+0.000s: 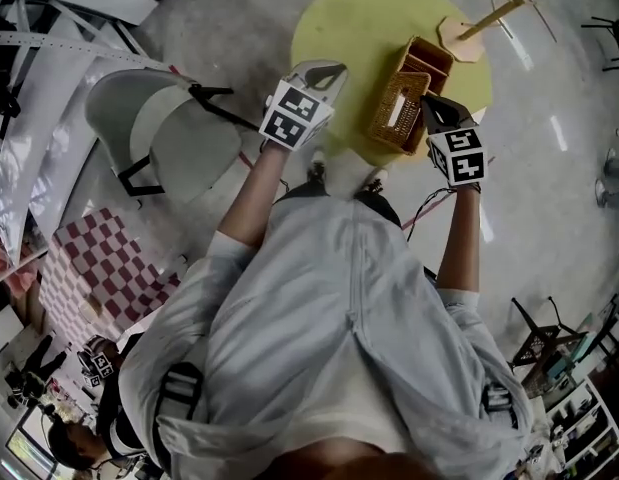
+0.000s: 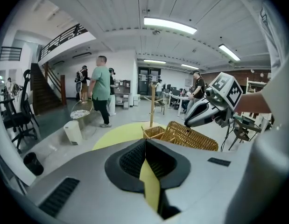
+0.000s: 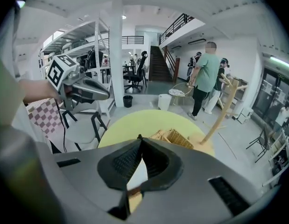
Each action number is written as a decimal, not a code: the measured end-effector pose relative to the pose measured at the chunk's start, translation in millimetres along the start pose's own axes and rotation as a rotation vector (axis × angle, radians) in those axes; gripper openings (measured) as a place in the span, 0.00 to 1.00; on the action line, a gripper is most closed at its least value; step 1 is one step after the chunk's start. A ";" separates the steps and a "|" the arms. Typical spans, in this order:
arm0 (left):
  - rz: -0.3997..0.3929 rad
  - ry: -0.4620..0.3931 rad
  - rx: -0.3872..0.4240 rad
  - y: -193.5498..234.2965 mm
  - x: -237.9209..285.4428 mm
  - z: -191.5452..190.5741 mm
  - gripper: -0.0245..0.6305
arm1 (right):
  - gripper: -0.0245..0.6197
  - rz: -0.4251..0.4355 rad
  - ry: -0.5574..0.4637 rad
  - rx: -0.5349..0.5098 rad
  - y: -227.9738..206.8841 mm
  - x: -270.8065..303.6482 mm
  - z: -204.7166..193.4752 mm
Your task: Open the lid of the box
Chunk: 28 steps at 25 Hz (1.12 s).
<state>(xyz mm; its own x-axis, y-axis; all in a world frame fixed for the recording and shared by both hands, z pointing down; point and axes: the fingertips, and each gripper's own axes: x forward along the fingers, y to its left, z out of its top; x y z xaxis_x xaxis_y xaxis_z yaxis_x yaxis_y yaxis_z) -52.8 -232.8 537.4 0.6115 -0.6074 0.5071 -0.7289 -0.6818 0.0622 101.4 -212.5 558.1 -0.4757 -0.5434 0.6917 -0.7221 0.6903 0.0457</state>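
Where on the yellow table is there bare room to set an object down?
Free: the left and far parts of the yellow table, bounded by its rim, the wicker box and the left tool. Crowded: the right side, where the box, the wooden stand base and the right tool cluster.

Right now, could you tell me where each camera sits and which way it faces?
Head view: on the person's head, looking steeply down at their torso, both arms, left gripper, right gripper and the wicker box on the yellow table.
Left gripper view: on the left gripper, along its shut jaws, towards the box and right gripper; the right forearm shows.
Right gripper view: on the right gripper, towards the left gripper; the left forearm shows.
Shared by both gripper views: box, table, bystander in green.
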 end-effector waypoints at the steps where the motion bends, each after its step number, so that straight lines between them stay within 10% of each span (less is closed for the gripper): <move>1: 0.001 -0.003 0.001 3.5 -1.4 -0.6 0.08 | 0.08 0.004 -0.008 -0.004 2.5 2.5 7.3; 28: 0.059 0.043 -0.053 63.6 -47.1 -52.8 0.08 | 0.17 0.161 0.080 -0.059 79.1 120.7 39.5</move>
<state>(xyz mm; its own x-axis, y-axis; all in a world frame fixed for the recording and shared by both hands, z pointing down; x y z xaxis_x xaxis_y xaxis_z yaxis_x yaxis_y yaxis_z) -144.2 -226.0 562.9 0.5539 -0.6274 0.5474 -0.7793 -0.6222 0.0754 -33.0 -242.3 616.8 -0.5399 -0.3853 0.7484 -0.6080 0.7933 -0.0302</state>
